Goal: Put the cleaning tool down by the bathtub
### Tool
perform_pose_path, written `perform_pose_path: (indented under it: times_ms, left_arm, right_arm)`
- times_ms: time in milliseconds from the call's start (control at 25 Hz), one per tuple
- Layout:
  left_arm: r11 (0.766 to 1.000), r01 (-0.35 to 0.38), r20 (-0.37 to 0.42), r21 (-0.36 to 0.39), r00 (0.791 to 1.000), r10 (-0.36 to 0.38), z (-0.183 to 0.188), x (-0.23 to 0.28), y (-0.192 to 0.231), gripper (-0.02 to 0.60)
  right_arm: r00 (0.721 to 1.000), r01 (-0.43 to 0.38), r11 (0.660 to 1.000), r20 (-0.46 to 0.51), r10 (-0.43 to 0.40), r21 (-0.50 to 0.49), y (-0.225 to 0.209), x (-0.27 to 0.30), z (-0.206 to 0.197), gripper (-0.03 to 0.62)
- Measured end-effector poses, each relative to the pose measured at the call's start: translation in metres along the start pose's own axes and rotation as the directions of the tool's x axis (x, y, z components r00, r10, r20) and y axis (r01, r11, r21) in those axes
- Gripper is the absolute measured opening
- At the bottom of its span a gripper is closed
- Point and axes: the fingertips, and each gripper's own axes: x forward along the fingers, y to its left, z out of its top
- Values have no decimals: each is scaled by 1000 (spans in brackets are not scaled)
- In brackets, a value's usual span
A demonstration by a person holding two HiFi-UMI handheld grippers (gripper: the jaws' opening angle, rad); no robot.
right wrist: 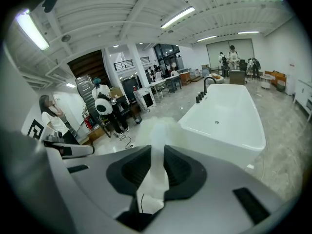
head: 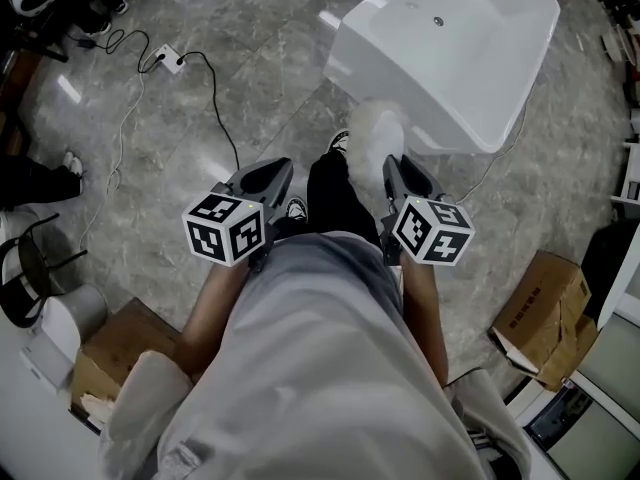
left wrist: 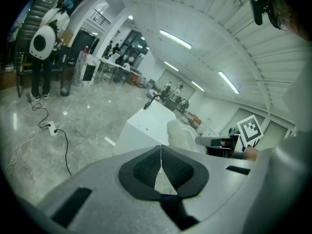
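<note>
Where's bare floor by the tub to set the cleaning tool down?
Bare marble floor between the bathtub wall and the black cable; also between its right corner and the cardboard box. Crowded: left edge, around the power strip.

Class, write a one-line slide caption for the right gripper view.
Right gripper clamps a fluffy white cleaning tool, facing a white rectangular bathtub.

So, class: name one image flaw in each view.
Head view: lamp glare on the glossy floor. Left gripper view: fisheye bends the ceiling lights, corners black. Right gripper view: the cleaning tool blurs near the lens; the bathtub is sharp.
</note>
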Motion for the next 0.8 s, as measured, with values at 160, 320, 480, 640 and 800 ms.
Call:
perform_pose_path:
  times_ms: [160, 320, 480, 640, 800]
  left_arm:
    - [1000, -5, -5, -6, 1000, 5, 27, 28, 2, 9]
    - [1000, -29, -4, 6, 1000, 29, 61, 61, 10, 9]
    - [999, -31, -17, 29, 999, 32, 92, 103, 16, 9]
    - [999, -35, -33, 38, 999, 37, 120, 142, 21, 9]
    - [998, -52, -47, 40, 997, 54, 147, 177, 25, 9]
  right_arm:
    - [1000, -4, 1000, 11, 4, 18, -22, 23, 30, 75]
    - [1000, -1, 999, 22, -1, 50, -50, 48, 58, 75]
    - [1000, -3, 998, 23, 1, 59, -78, 76, 83, 75]
    - [1000, -16, 997, 2, 15, 71, -103, 107, 106, 75]
    - [999, -34, 995, -5, 35, 95, -126, 137, 132, 75]
